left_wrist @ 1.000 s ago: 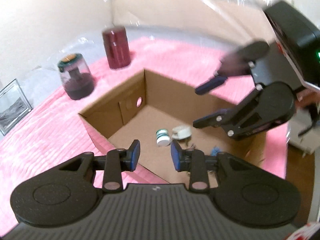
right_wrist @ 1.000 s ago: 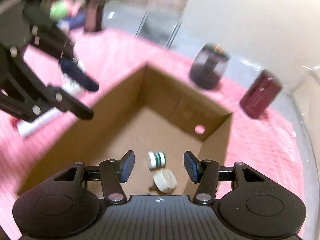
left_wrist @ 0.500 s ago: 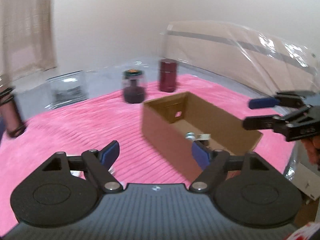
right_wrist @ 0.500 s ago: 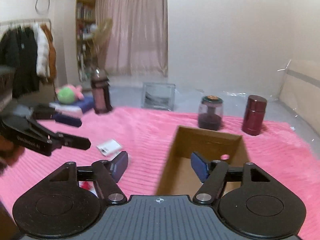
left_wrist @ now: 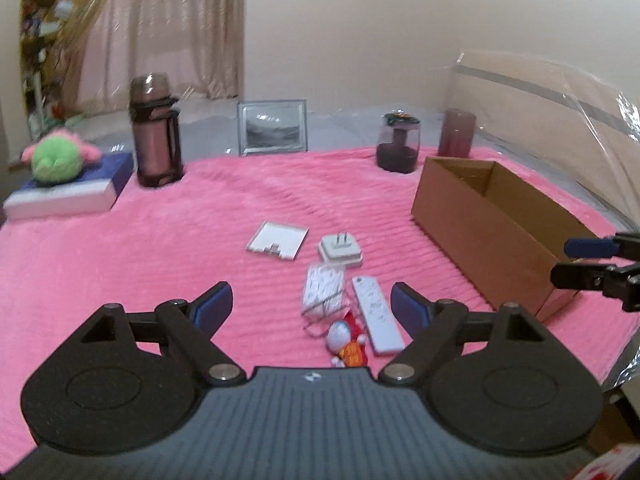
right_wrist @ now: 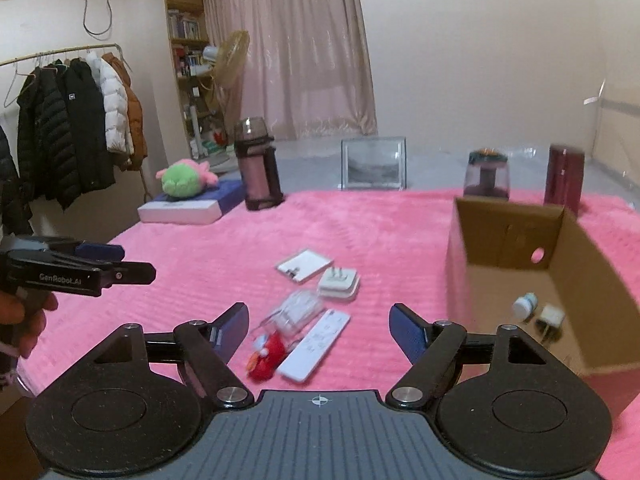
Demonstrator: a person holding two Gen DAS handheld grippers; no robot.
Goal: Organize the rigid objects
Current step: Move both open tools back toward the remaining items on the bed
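At the left of the left wrist view, a wide stretch of bare pink ribbed blanket [left_wrist: 168,248] runs from the white-and-blue book [left_wrist: 68,196], on which a green plush toy [left_wrist: 56,158] lies, to the frame's centre. The left gripper [left_wrist: 310,308] hangs over it with its jaws widening and nothing between the pads. Just ahead of it lie a flat white card [left_wrist: 278,240], a white plug adapter [left_wrist: 340,250], a clear packet of white cable [left_wrist: 324,290], a white remote control [left_wrist: 378,326] and a small red-and-white figurine [left_wrist: 346,344], close together; the figurine is partly hidden by the gripper body. To the right stands the open brown cardboard box [left_wrist: 480,232], well apart from the cluster, its inside unseen here. In the right wrist view the right gripper [right_wrist: 318,330] also spreads empty, and the box shows a small white bottle [right_wrist: 524,306] and a white charger [right_wrist: 552,316] inside, blurred. Its right wall is cut off low in the frame.
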